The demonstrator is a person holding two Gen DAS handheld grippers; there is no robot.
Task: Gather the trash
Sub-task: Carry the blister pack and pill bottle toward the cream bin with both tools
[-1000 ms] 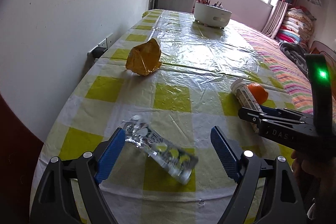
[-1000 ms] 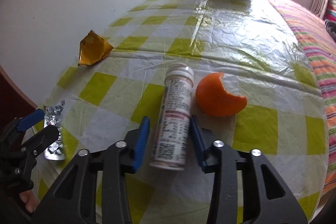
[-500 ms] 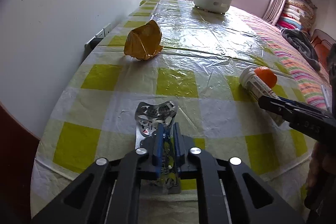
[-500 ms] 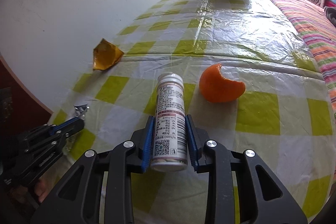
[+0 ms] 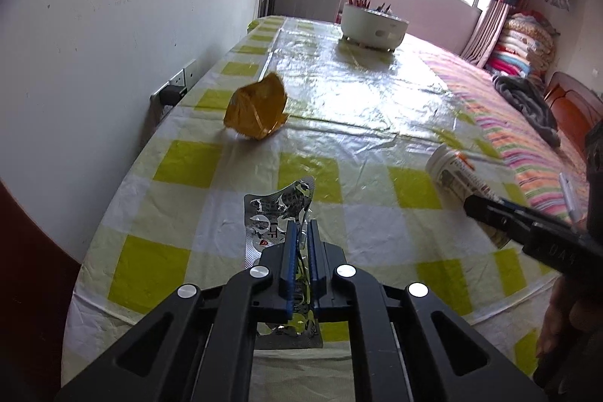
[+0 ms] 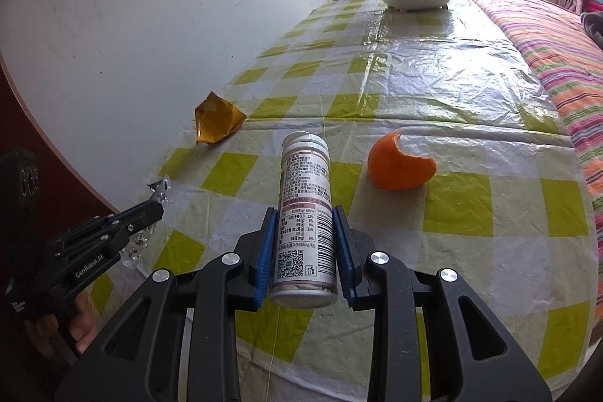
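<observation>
blister pack (image 5: 277, 210): shiny foil | tablecloth (image 6: 433, 78): glossy crinkled plastic | bottle (image 6: 306, 206): smooth plastic

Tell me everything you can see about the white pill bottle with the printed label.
The white cylindrical plastic pill bottle has a ribbed white cap at its far end and a label of dense print, a table, a barcode and a QR code. It is capped, and pale tablets show at its near base. It lies lengthwise along the right tool, whose blue pads clamp its lower half on both sides. Its cap end points away over the yellow-checked tablecloth, apart from the orange peel.
</observation>
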